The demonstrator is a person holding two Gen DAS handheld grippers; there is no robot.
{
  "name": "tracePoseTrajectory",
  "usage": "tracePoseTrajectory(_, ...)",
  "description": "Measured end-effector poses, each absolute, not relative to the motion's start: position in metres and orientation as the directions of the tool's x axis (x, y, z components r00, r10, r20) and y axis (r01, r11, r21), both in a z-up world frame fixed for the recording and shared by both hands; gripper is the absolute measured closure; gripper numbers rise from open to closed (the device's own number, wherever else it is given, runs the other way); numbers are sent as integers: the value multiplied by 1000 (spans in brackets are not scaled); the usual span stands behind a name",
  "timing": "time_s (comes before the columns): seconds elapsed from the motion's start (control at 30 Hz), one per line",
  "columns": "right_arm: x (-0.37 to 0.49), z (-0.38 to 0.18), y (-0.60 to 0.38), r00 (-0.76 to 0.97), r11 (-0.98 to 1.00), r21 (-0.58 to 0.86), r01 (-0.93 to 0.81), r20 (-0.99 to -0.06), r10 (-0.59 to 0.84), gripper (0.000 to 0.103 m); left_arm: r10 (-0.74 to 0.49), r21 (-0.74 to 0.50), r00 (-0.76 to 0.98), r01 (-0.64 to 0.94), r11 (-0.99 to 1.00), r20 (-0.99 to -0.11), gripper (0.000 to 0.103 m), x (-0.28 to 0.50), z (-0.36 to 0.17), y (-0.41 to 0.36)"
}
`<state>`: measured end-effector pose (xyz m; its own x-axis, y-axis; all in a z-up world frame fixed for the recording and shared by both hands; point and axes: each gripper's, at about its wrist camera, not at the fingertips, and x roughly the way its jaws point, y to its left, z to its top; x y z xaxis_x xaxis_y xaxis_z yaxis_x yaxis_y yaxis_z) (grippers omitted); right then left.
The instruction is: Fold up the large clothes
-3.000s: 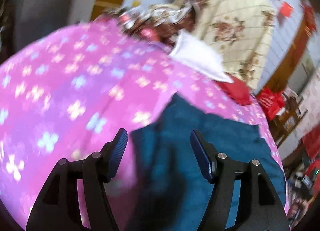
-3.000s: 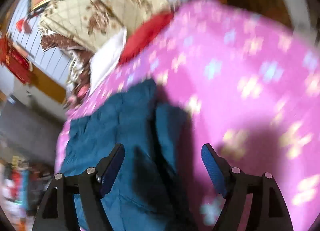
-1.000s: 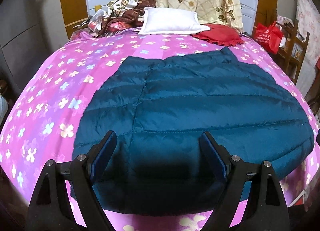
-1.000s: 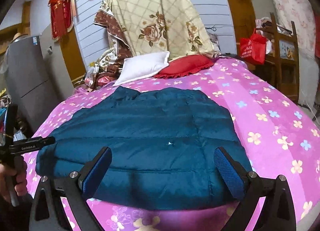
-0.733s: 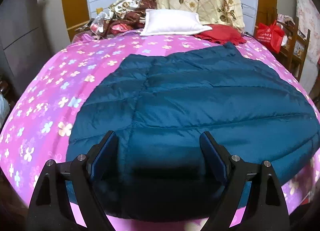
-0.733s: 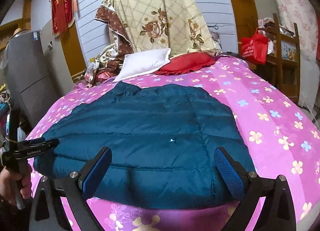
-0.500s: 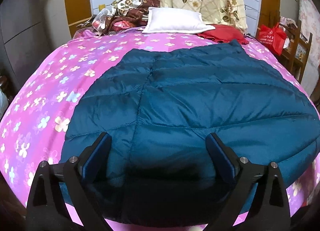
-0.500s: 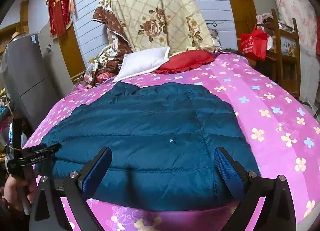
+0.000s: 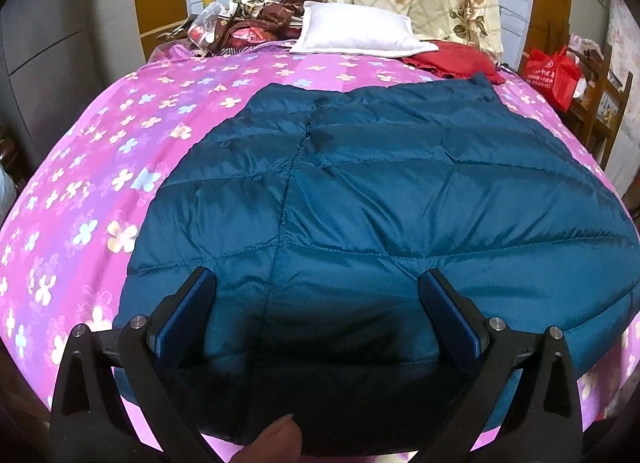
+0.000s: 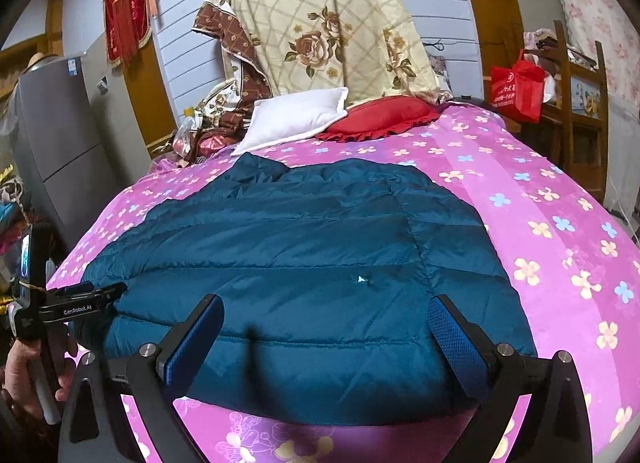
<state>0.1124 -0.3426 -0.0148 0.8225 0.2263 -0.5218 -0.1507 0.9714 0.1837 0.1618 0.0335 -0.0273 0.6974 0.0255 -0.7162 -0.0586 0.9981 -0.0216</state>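
Observation:
A large teal quilted down jacket [image 9: 380,199] lies spread flat on a pink flowered bed [image 9: 100,167]; it also shows in the right wrist view [image 10: 304,247]. My left gripper [image 9: 316,311] is open and empty, hovering over the jacket's near hem. My right gripper [image 10: 326,337] is open and empty, over the near hem toward the jacket's right side. The left gripper also shows at the far left of the right wrist view [image 10: 86,297], at the jacket's left corner.
A white pillow [image 9: 356,33] and a red cushion [image 9: 452,61] lie at the bed's head under a flowered quilt [image 10: 320,31]. A red bag [image 10: 516,89] and wooden chair [image 10: 580,103] stand right of the bed; a grey fridge [image 10: 60,135] stands left.
Both grippers pulled back from close over the jacket to the bed's near edge. In the last second the left gripper moved closer to the hem and opened a little wider.

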Motion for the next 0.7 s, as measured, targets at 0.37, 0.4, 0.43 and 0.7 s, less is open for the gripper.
tracePoseTrajectory(0.37,111,-16,-345,822,971,185,-150,-522,226,2,23,-33,684,-69,997,-730,0,159,-28,33)
tracePoseTrajectory(0.4,111,-16,-345,822,971,184,-150,-523,226,2,21,-34,683,-67,997,-730,0,159,-28,34)
tracePoseTrajectory(0.43,111,-16,-345,822,971,185,-150,-522,226,2,18,-37,683,-66,997,-730,0,159,-28,34)
tracePoseTrajectory(0.7,112,-16,-346,820,972,182,-150,-526,225,2,7,-46,680,-61,997,-733,0,159,-28,35)
